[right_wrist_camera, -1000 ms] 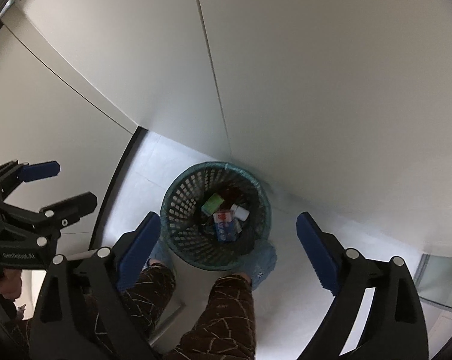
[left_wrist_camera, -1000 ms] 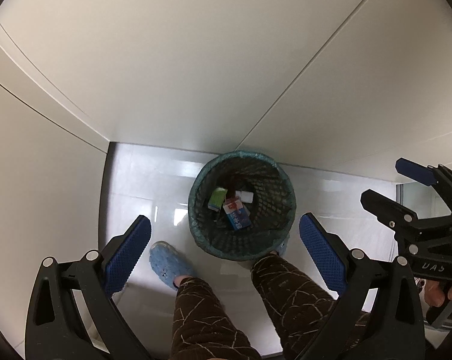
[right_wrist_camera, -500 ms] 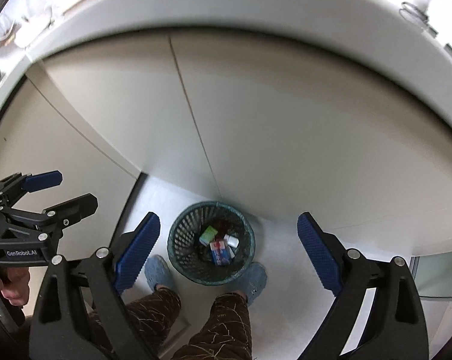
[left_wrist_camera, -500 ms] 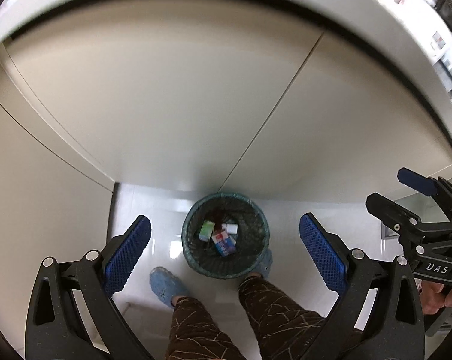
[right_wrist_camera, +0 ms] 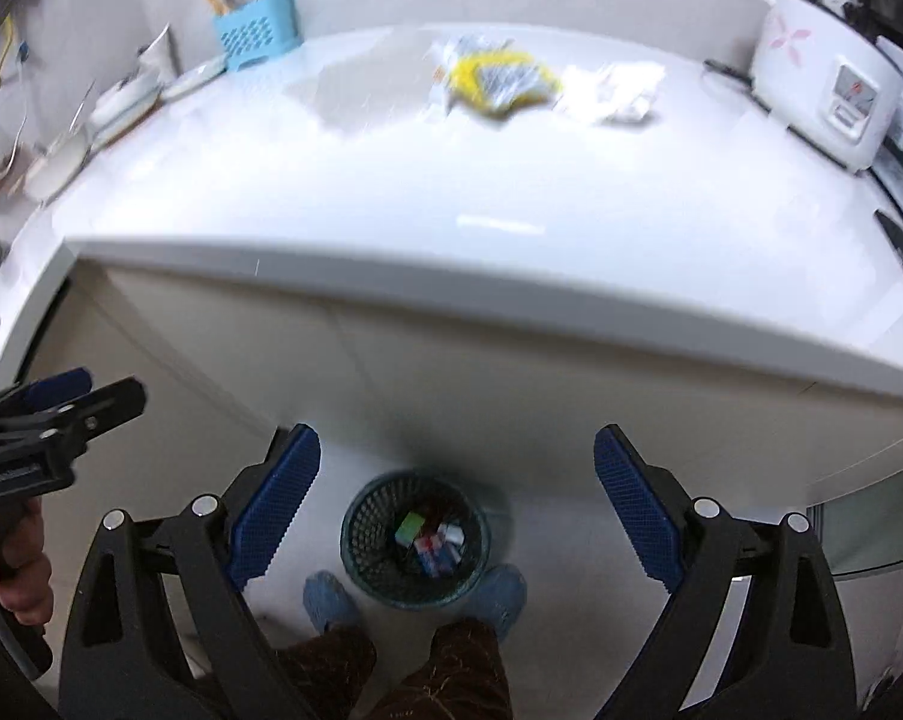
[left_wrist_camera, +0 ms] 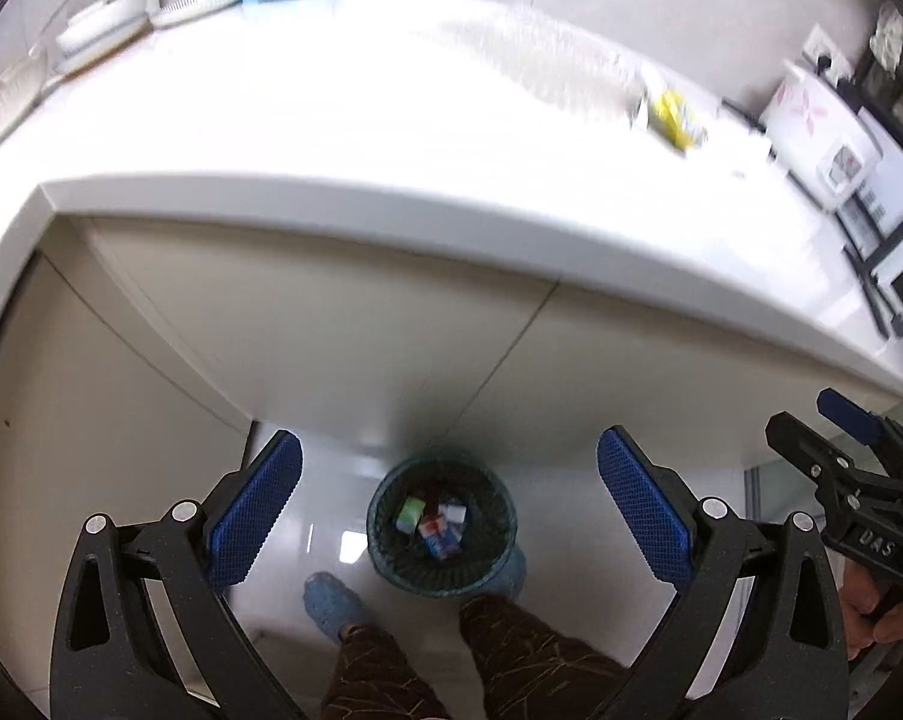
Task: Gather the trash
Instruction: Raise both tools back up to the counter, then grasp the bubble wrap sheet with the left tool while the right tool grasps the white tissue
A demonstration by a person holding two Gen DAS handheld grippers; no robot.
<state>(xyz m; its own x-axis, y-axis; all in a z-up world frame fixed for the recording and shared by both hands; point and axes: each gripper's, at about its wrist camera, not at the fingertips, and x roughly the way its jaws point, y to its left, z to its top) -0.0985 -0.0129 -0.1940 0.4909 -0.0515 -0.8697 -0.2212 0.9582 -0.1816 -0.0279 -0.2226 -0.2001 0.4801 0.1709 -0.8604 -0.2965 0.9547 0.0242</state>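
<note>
The letters "DAS" stand in white on the black body of the right gripper [left_wrist_camera: 858, 468], seen at the right edge of the left wrist view. The left gripper [right_wrist_camera: 43, 420] has a small white word on its black body too, at the left edge of the right wrist view, but it is too blurry to read. The little boxes in the bin [right_wrist_camera: 414, 540] have print that is too small to read.

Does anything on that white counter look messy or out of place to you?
Yes. A crumpled yellow and clear wrapper and crumpled white packaging lie loose on the white counter, while other litter already sits in the green mesh bin on the floor. The picture is blurred, so finer detail is unclear.
</note>
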